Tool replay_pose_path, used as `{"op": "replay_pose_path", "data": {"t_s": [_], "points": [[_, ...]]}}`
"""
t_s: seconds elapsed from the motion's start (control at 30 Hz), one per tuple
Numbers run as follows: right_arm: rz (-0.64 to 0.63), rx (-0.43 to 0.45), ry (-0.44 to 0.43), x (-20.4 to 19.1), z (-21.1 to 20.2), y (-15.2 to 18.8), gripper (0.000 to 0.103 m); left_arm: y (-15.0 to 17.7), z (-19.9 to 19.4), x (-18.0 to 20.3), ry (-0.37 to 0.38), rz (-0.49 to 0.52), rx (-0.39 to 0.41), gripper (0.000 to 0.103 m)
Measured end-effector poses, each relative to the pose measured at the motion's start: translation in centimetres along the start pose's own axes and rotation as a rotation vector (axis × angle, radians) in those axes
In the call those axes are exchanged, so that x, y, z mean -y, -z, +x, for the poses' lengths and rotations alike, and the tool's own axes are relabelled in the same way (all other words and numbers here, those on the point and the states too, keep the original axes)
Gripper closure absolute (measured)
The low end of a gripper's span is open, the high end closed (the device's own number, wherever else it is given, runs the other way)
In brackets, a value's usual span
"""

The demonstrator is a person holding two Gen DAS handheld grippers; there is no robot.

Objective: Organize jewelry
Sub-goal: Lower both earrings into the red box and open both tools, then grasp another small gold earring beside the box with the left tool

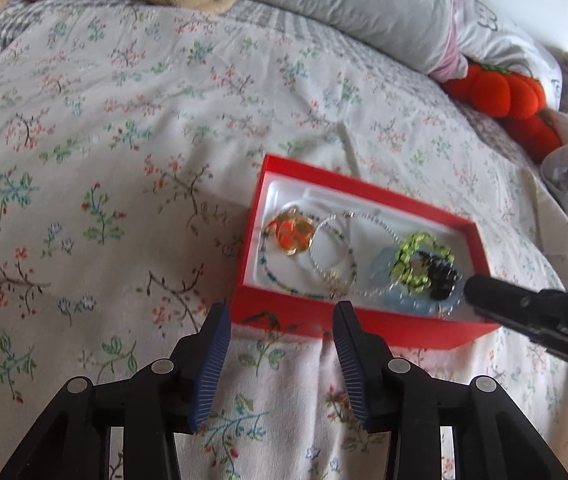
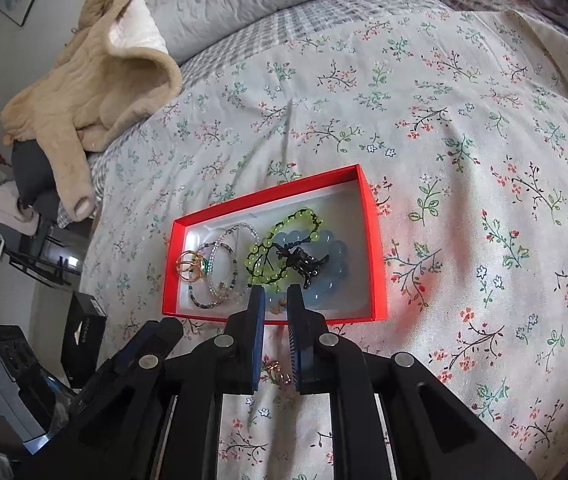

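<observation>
A red jewelry box (image 1: 360, 322) is lying open on a floral bedspread (image 1: 123, 140), holding a tangle of pieces: a green beaded bracelet (image 1: 424, 260), pale blue beads (image 1: 404, 304) beneath it, a dark clump (image 1: 444, 284) that is too blurred to identify, clear beaded strands (image 1: 348, 248) and an amber-and-orange piece (image 1: 294, 232) at the left end. The left gripper (image 1: 281, 316) is hovering at the box's near wall, its fingers spread wide with nothing between them. The right gripper (image 2: 275, 294) is reaching over the near rim of the box (image 2: 376, 240), its fingers parted by a narrow gap and gripping nothing visible; they are blocking part of the blue beads (image 2: 324, 280) and a small gold item at the rim. A gold ring-like trinket (image 2: 277, 372) is lying on the bedspread between the right gripper's arms, partly hidden by them. In the left wrist view the right gripper's tip is entering from the right edge, cut off by the frame and covering the box's near right corner. Farther off, a beige fleece garment (image 2: 95, 92), a grey pillow (image 1: 344, 4) and an orange plush toy (image 1: 504, 92) are resting on the bed. Dark boxes (image 2: 83, 336) beside the bed are hard to make out.
</observation>
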State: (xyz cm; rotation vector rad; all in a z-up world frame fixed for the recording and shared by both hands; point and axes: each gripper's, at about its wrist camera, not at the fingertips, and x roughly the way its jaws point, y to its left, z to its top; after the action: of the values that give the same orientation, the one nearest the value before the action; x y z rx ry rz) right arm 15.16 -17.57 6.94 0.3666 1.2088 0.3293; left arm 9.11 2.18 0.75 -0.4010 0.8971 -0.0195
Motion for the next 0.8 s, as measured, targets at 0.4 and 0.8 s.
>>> {"op": "replay_pose_path", "data": {"t_s": [0.4, 0.8], "points": [[-0.003, -0.041, 0.038, -0.5, -0.9, 1.1, 0.068, 1.7, 1.6, 0.3, -0.039, 0.001, -0.125, 0.054], [-0.041, -0.088, 0.156, 0.1, -1.0, 2.6, 0.057, 3.0, 2.2, 1.3, 0.027, -0.014, -0.181, 0.055]]}}
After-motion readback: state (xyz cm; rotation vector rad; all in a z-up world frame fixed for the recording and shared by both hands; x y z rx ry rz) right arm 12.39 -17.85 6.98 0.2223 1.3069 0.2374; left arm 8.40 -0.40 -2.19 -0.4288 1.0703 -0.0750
